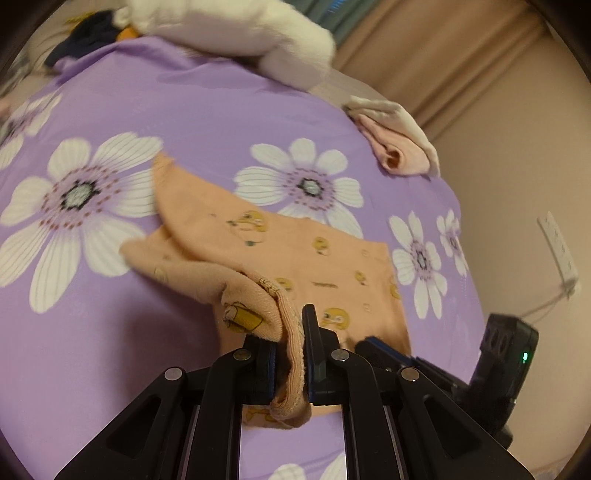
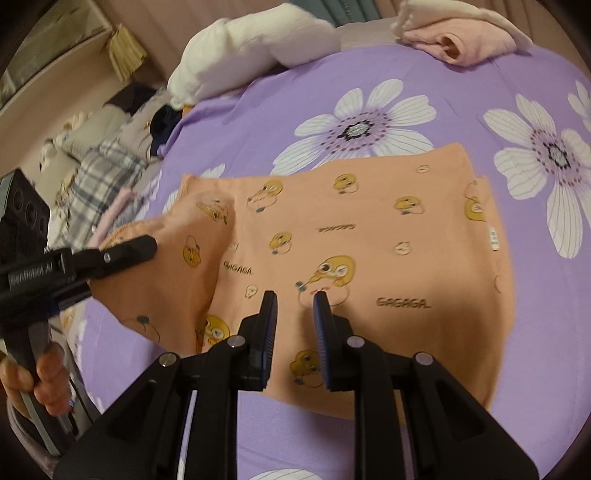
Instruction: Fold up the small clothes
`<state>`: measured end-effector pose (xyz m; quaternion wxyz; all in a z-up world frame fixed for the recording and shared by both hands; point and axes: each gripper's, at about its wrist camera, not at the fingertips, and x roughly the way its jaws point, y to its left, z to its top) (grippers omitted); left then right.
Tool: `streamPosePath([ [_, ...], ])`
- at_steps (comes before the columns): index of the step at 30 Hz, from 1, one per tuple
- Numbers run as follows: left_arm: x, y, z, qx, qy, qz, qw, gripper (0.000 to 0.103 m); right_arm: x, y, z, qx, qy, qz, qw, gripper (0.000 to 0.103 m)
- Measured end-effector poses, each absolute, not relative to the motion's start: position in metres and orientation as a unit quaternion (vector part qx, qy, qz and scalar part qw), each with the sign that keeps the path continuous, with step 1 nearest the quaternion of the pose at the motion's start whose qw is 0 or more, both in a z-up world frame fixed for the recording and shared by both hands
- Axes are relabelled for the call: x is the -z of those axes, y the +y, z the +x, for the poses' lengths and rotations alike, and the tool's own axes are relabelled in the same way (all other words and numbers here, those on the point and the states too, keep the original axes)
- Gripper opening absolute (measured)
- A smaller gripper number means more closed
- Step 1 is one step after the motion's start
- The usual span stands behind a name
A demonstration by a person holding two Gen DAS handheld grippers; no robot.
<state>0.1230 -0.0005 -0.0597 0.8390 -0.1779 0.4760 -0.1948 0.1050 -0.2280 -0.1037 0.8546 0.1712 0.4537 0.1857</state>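
An orange child's garment (image 2: 369, 236), printed with yellow cartoon ducks and the word GAGAGA, lies spread on a purple bedsheet (image 2: 480, 74) with large white flowers. In the right wrist view it fills the middle of the frame, mostly flat, with one sleeve (image 2: 177, 266) lifted up at the left.

The left gripper (image 1: 291, 354) sits at the bottom centre of its own view with its jaws nearly closed, pinching the ribbed cuff (image 1: 291, 332) of that sleeve between them; the cloth drapes from the fingers back toward the garment's body in the middle of the frame. In the right wrist view the same gripper enters from the left edge, its tip against the raised sleeve, and a person's hand (image 2: 40, 376) grips its handle at the lower left.

The right gripper (image 2: 295, 321) is at the bottom centre of its view. Its jaws stand a little apart with nothing between them, hanging over the near part of the garment.

A folded pink garment (image 1: 399, 147) lies near the bedsheet's edge at the upper right of the left wrist view. A white plush toy (image 1: 236, 33) lies along the top of that frame. A plaid cloth (image 2: 103, 170) is bunched at the left of the right wrist view.
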Motion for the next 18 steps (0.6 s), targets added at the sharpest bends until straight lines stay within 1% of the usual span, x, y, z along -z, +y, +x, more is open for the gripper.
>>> streamPosePath([
  [8, 0.051, -0.061, 0.120, 0.244, 0.474, -0.111, 0.839, 0.008, 0.110, -0.265, 0.109, -0.172, 0.442, 0.241, 0.847, 0.021],
  [13, 0.065, -0.102, 0.114, 0.287, 0.492, -0.066, 0.820, 0.008, 0.112, -0.294, 0.108, -0.159, 0.431, 0.289, 0.840, 0.022],
  [15, 0.078, -0.116, 0.114, 0.310, 0.511, -0.055, 0.800, 0.008, 0.116, -0.306, 0.109, -0.159, 0.429, 0.315, 0.832, 0.022],
  [17, 0.087, -0.124, 0.114, 0.304, 0.521, -0.035, 0.797, 0.008, 0.122, -0.316, 0.109, -0.164, 0.430, 0.344, 0.818, 0.028],
  [18, 0.090, -0.125, 0.114, 0.301, 0.526, -0.031, 0.794, 0.008, 0.125, -0.321, 0.109, -0.164, 0.430, 0.362, 0.810, 0.037],
])
